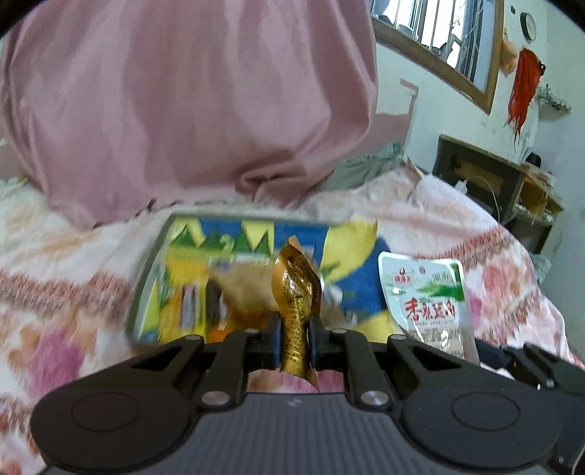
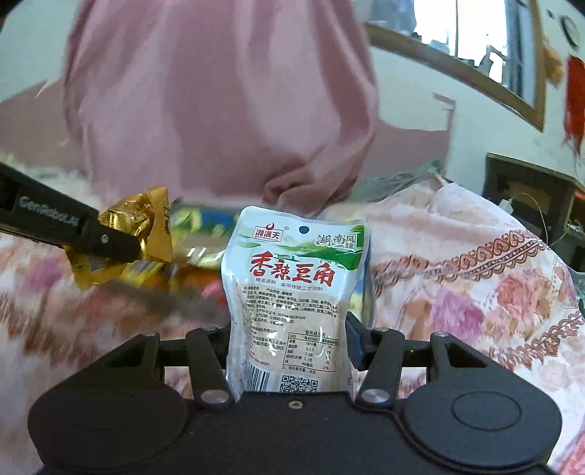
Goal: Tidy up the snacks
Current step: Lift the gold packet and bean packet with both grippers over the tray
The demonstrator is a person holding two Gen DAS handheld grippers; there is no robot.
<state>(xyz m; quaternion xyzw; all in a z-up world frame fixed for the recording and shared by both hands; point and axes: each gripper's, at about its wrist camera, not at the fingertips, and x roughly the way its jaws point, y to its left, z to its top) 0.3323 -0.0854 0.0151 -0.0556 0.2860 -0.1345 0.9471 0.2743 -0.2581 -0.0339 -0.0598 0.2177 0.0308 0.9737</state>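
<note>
While the left gripper (image 1: 295,338) pinches the gold packet (image 1: 297,292) and the right gripper (image 2: 290,347) clamps the white pouch (image 2: 292,292), both above the tray (image 1: 153,263), I would lower them slowly and release one at a time.

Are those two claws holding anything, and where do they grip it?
Yes. The left gripper pinches a gold packet by its lower end. The right gripper clamps a white pouch around its lower half.

Home bedroom: floral quilt (image 2: 475,277), pink curtain (image 1: 182,102), barred window (image 1: 438,33).
</note>
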